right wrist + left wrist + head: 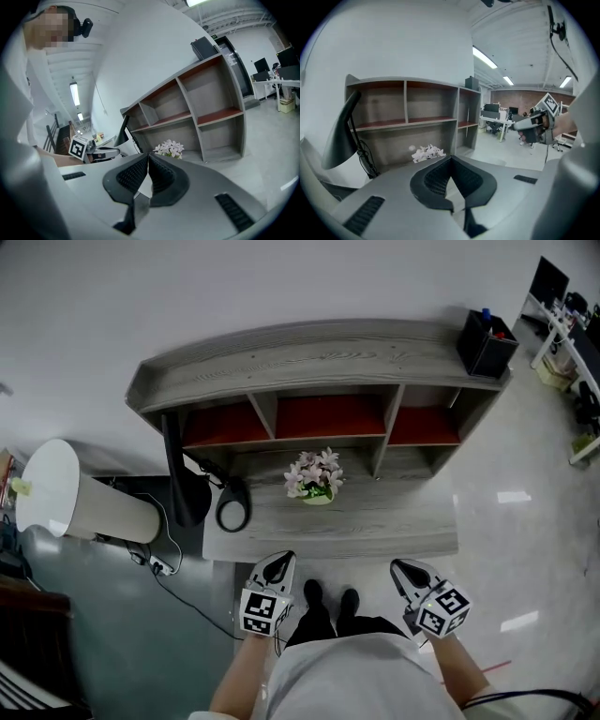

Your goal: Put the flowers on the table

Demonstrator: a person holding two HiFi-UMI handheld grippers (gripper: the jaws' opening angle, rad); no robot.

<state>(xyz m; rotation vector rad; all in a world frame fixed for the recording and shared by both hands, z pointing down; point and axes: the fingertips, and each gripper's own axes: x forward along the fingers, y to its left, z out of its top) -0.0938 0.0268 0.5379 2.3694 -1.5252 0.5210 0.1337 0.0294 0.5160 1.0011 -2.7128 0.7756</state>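
Grey wood-grain worktop [394, 521] is carrying the flowers [316, 476], a pale pink bunch in a small pot sitting upright near its middle, just in front of the red-backed shelf compartments [328, 415]. The left hand-held gripper [279, 563] and the right hand-held gripper [405, 568] are hovering on the near side of the worktop, well apart from the flowers. Each has its jaws pressing together on nothing.

The person wears a white top [349, 679], dark trousers [317, 624] and black shoes [312, 593]. The grey left gripper [280, 562] and right gripper [403, 568] have black ribbed pads [436, 180] and cubes [262, 611] of black-and-white square markers.
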